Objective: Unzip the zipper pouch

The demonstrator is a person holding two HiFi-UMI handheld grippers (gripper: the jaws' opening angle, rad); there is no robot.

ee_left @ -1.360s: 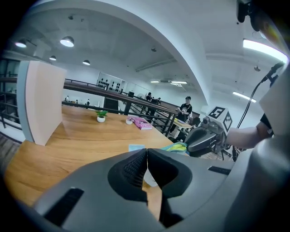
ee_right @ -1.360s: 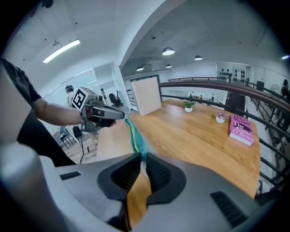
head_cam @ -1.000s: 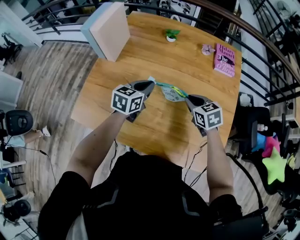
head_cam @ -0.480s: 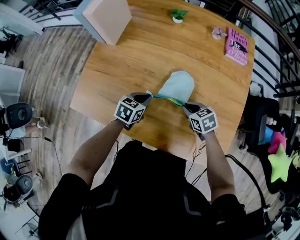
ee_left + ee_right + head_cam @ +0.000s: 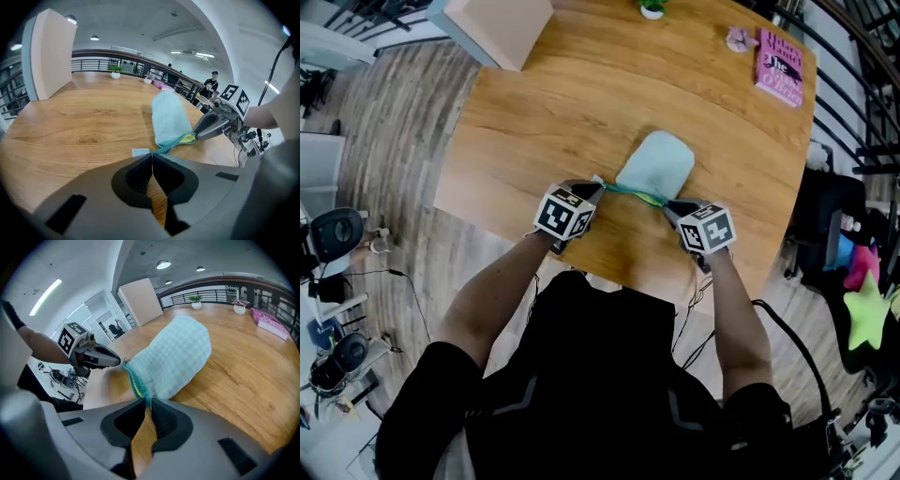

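- Head view, nearest: a person in a black top reaches both forearms over the near edge of a round wooden worktop (image 5: pixel 534 122), with a gripper in each hand.
- The left gripper (image 5: pixel 596 186) has its jaws pressed together on the left end of the pouch's zipped edge. In the left gripper view the teal tape runs straight into the closed tips, and a small pale tab (image 5: pixel 139 152) sticks out just beside them.
- The right gripper (image 5: pixel 668 203) pinches the other end of the same edge. The right gripper view shows the teal tape going in between its jaws, which stand almost together on it.
- The pouch (image 5: pixel 656 161) is pale blue-green with a checked weave. It lies on the worktop just beyond the two grippers, with its rounded end pointing away from the person.
- Its zipper (image 5: pixel 630 192) is stretched taut between the two grippers.
- A sliver of yellow lining (image 5: pixel 190 138) shows along the zipper next to the right gripper's tips.
- Farther across the worktop, well apart from the pouch, a pink book (image 5: pixel 780 64) lies near the right edge. A small pink flower (image 5: pixel 738 38) sits just left of it, and a little potted plant (image 5: pixel 652 7) stands at the far edge.
- A large pale panel (image 5: pixel 492 23) stands at the far left edge.
- Beyond the worktop lie a wooden floor (image 5: pixel 384 159) and, at the right, a green star cushion (image 5: pixel 865 317).
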